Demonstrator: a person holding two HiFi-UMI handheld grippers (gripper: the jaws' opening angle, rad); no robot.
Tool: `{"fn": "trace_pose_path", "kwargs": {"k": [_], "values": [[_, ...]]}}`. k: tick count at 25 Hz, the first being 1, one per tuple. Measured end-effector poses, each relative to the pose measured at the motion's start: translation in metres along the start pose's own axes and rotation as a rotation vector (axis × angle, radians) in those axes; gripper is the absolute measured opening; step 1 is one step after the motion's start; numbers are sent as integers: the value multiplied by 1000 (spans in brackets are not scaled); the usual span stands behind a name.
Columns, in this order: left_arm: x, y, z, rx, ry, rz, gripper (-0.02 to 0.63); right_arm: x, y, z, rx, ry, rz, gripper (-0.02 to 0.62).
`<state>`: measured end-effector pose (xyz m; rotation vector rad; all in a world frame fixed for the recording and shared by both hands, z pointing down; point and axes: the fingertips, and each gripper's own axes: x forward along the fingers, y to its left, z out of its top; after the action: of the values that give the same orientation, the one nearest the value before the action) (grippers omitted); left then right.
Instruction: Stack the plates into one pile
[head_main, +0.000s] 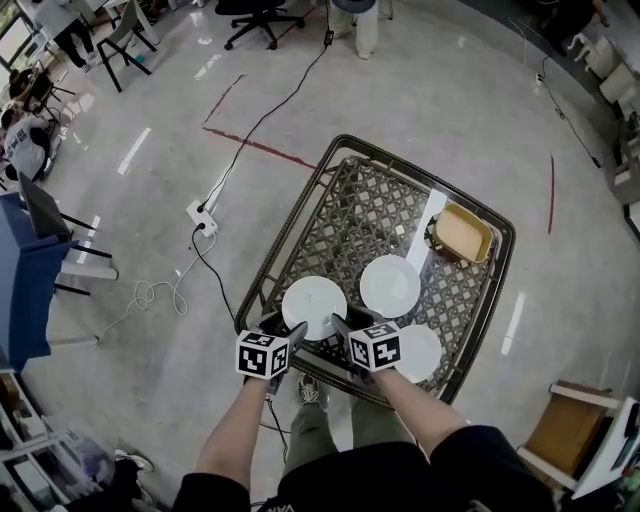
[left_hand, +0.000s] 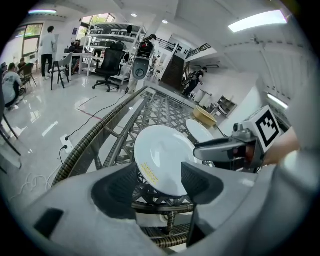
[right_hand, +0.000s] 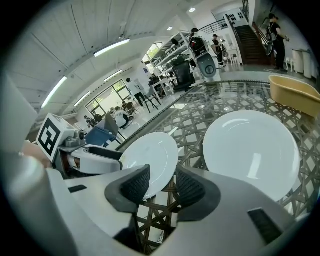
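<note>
Left claw (left_hand: 159, 181) spread wide astride near rim of white plate (left_hand: 165, 155), right claw (right_hand: 162, 184) narrower, unclamped, straddling same plate's edge, wicker counter (head_main: 300, 215) beneath.

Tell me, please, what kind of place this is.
Probably a large open lab or workshop hall, not a home: a wide polished floor with a power strip lying on it, a black office chair, and tall metal shelves behind it.
</note>
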<state>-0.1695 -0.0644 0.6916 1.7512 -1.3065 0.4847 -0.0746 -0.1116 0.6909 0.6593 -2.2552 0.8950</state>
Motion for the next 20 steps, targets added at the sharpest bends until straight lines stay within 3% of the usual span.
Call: {"fn": "trace_pose_path", "kwargs": {"k": [10, 20], "values": [[-1, -31, 27, 68, -51, -31, 278, -37, -12, 25, 31, -104, -25, 150], [62, -101, 51, 164, -2, -160, 277, -83, -98, 27, 92, -140, -176, 150]]}}
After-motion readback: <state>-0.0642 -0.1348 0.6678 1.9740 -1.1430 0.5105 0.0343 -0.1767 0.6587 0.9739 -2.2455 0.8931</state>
